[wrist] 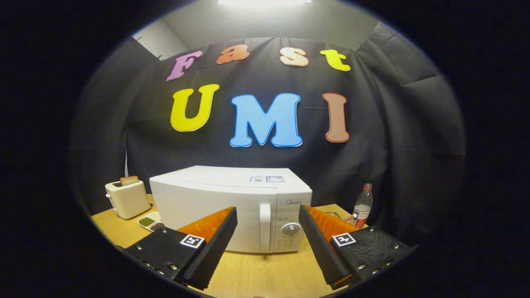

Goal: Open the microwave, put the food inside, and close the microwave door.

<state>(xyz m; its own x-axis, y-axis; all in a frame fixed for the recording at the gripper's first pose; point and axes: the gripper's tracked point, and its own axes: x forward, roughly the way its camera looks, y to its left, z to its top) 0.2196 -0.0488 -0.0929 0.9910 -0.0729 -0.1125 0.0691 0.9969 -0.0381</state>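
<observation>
Wooden table (256, 273), gripper (268, 219) fingers spread wide (nothing held), closed white microwave (215, 203) just ahead, its handle (265, 227) between them.

The white box-shaped microwave (232, 203) on the wooden table (265, 273) carries a grey brand mark that seems to read "Midea", above its round dial (290, 229). Two small stickers (267, 179) sit on its top, print too small to read. Each black gripper finger (215, 244) bears a square black-and-white marker tag (192, 241).
</observation>
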